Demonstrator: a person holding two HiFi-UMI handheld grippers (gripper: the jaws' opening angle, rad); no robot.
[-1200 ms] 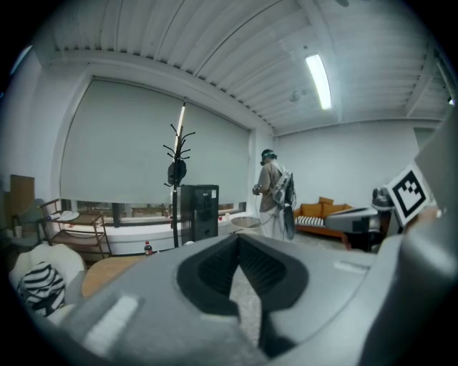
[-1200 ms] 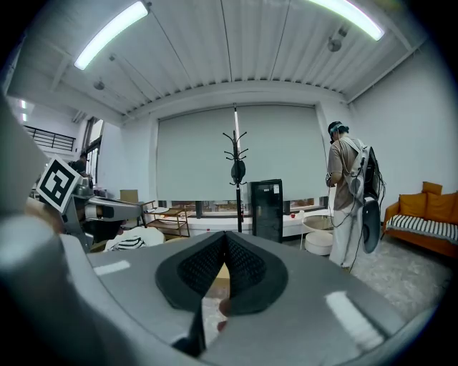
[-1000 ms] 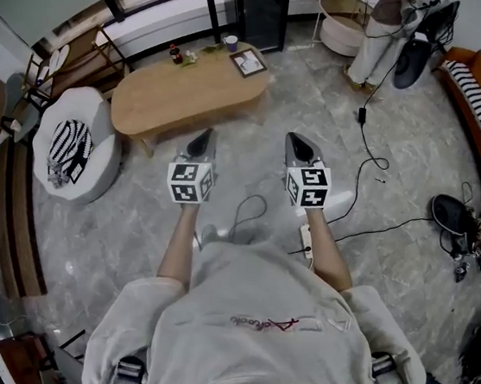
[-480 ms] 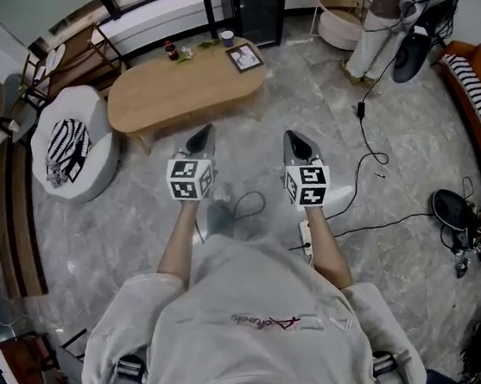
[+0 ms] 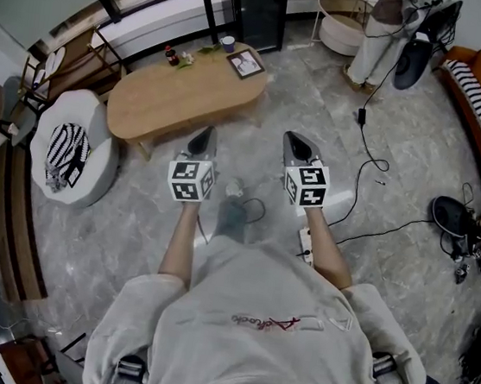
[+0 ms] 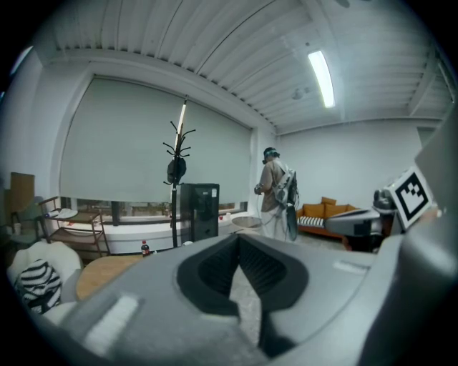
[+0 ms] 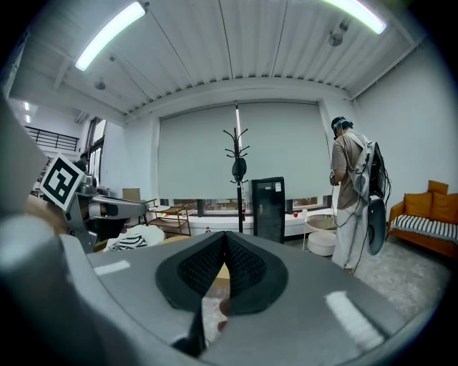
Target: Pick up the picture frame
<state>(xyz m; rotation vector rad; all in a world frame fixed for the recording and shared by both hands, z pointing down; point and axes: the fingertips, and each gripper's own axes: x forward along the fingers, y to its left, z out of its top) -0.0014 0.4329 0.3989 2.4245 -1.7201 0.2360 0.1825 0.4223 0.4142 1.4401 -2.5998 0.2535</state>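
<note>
The picture frame (image 5: pixel 247 63) is a dark-rimmed frame lying at the far right end of the oval wooden table (image 5: pixel 173 100). My left gripper (image 5: pixel 202 138) and right gripper (image 5: pixel 296 143) are held side by side over the marble floor, short of the table and pointing toward it. Both are shut with nothing between their jaws. In the left gripper view the closed left gripper (image 6: pixel 240 240) hides the frame, and only a strip of the table (image 6: pixel 93 275) shows. The right gripper (image 7: pixel 225 239) is likewise closed in its own view.
On the table's far edge stand a small bottle (image 5: pixel 172 53) and a cup (image 5: pixel 230 44). A round white seat with a striped cushion (image 5: pixel 70 147) sits left of it. Cables (image 5: pixel 367 166) and a power strip (image 5: pixel 306 238) lie on the floor. A person (image 5: pixel 383 26) stands at the back.
The person holding the grippers has stepped forward: a shoe now shows on the floor between the arms. Both grippers have edged toward the table and stay shut.
</note>
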